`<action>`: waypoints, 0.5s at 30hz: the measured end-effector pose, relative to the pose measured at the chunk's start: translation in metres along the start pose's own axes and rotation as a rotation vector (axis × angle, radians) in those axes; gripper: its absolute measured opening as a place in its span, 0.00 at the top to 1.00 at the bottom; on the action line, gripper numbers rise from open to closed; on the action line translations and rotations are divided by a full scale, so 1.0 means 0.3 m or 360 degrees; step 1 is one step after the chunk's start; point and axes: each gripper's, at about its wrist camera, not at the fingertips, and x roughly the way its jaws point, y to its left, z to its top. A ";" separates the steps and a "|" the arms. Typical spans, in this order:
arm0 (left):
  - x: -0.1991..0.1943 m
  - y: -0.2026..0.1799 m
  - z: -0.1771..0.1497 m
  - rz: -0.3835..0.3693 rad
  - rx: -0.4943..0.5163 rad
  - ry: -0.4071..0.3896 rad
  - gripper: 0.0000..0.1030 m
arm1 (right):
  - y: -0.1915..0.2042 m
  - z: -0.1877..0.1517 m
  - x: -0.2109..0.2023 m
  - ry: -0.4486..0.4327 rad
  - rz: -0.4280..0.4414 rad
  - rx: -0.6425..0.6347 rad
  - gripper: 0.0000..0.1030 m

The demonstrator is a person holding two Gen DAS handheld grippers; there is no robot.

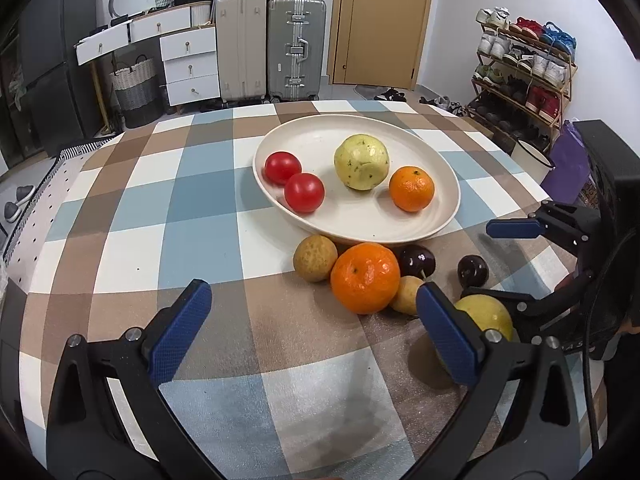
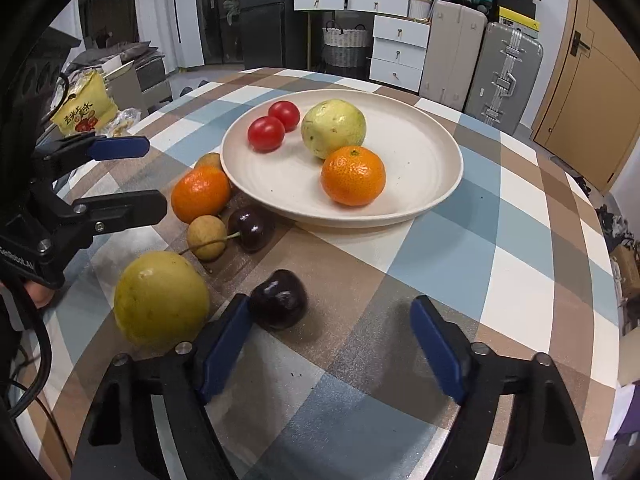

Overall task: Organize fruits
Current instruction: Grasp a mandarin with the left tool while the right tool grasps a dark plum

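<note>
Four fruits already sit on the cream plate (image 2: 440, 196): two tomatoes (image 2: 266, 133) side by side at its far left, a pale green guava (image 2: 333, 128) near the middle, and an orange (image 2: 353, 176) touching the guava on the near side. The plate rests on my checked tablecloth (image 2: 500, 240).

Six more fruits lie on the cloth, just off the plate's near-left edge. A second orange (image 2: 200, 193) is close against the rim, with a small brown fruit (image 2: 209, 160) behind it. Another small brown fruit (image 2: 207, 237) lies in front of that orange, touching a dark cherry (image 2: 252, 227) whose stem runs across it. Nearer to me is a big yellow fruit (image 2: 161, 297), and just right of it a second dark cherry (image 2: 279, 298), apart from the rest.

My right tongs (image 2: 332, 340) point down at the cloth with the jaws released and wide. The near cherry is at the tip of the left finger (image 2: 224, 344), touching it or nearly so; the right finger stands well clear, so nothing is gripped.

My left tongs (image 1: 312, 332) hover over bare cloth, also released, jaws wide apart and holding nothing. From that side, the yellow fruit (image 1: 486, 314) shows just behind my right-hand finger, and the off-plate orange (image 1: 365, 278) lies beyond the gap between the fingers.
</note>
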 end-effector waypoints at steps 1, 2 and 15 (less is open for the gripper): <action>0.002 -0.001 -0.001 0.0002 -0.0001 0.0002 0.01 | 0.002 -0.001 -0.002 -0.0003 -0.0002 -0.0009 0.24; 0.004 -0.001 -0.001 0.0000 -0.0001 0.0004 0.01 | 0.003 0.000 -0.003 -0.0005 0.0002 -0.0012 0.26; 0.015 0.000 -0.006 0.0009 -0.0018 0.0016 0.01 | 0.016 0.002 -0.011 -0.0042 0.0144 -0.0016 0.60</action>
